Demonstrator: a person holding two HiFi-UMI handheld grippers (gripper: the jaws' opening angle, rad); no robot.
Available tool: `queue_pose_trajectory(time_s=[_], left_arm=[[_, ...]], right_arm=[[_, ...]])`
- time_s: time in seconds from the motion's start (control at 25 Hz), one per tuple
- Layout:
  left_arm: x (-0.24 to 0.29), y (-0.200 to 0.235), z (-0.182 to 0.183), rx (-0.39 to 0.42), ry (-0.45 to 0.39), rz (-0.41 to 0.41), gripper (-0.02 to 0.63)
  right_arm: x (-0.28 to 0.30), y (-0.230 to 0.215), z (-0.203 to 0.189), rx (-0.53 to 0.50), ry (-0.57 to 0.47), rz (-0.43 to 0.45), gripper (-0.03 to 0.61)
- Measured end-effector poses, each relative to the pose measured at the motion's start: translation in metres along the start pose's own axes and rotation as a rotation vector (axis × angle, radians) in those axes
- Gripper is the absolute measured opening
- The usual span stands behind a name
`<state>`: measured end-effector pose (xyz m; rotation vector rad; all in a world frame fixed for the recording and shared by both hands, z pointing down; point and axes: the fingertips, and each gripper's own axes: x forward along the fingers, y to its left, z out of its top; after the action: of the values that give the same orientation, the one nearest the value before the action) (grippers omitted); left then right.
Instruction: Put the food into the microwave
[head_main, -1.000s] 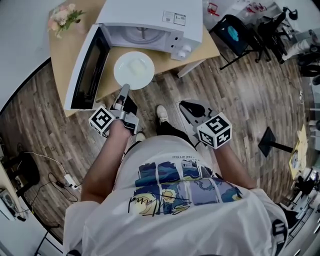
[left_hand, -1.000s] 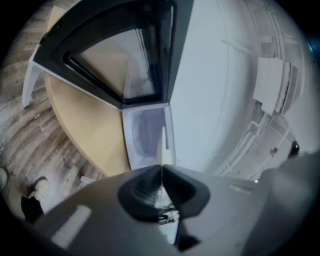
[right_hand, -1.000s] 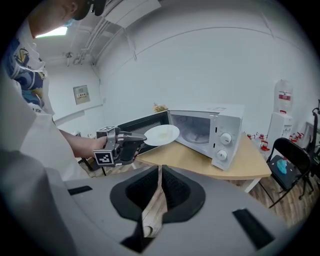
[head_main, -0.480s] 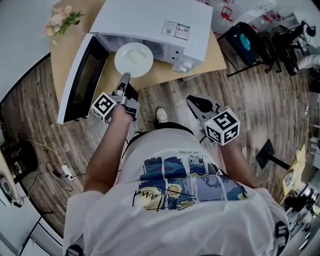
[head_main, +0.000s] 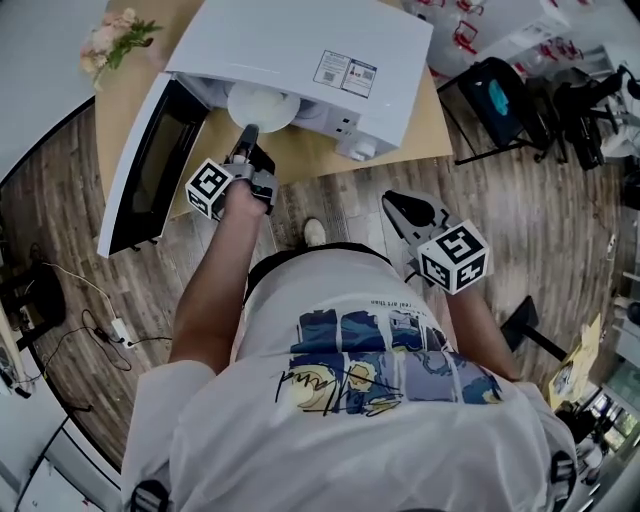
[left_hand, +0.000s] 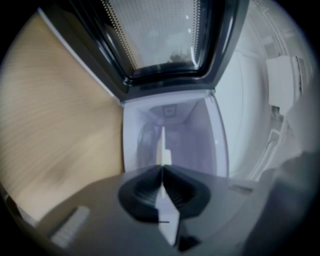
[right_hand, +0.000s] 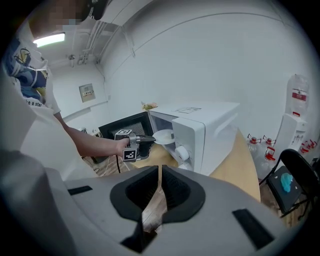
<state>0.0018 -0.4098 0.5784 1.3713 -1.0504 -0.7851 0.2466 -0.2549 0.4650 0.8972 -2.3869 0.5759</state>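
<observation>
A white plate (head_main: 260, 104) with pale food on it sits halfway inside the mouth of the white microwave (head_main: 300, 45). My left gripper (head_main: 245, 138) is shut on the plate's near rim. In the left gripper view the plate (left_hand: 162, 147) shows edge-on between the jaws of the left gripper (left_hand: 162, 167), with the lit cavity (left_hand: 182, 135) right behind it. The microwave door (head_main: 140, 165) hangs wide open to the left. My right gripper (head_main: 403, 210) is held back over the floor, shut and empty. The right gripper view shows the right gripper (right_hand: 160, 172), the microwave (right_hand: 202, 130) and the plate (right_hand: 164, 136) from the side.
The microwave stands on a light wooden table (head_main: 300, 155) with a flower bunch (head_main: 112, 38) at its far left corner. A black chair (head_main: 490, 95) and water bottles (head_main: 470, 30) are to the right. Cables (head_main: 95, 320) lie on the wooden floor at left.
My left gripper has carried the plate forward from above the table's front edge into the microwave opening. The right gripper has stayed low by the body.
</observation>
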Motion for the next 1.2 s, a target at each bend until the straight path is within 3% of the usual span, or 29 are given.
queue_pose_trajectory(time_s=[0.72, 1.2], left_arm=[[0.049, 0.030, -0.002, 0.011, -0.040, 0.088, 0.015], [0.050, 0.039, 0.001, 0.142, -0.029, 0.204, 0.049]], right_arm=[[-0.013, -0.048, -0.006, 0.006, -0.006, -0.010, 0.023], [-0.013, -0.047, -0.006, -0.003, -0.016, 0.008, 0.023]])
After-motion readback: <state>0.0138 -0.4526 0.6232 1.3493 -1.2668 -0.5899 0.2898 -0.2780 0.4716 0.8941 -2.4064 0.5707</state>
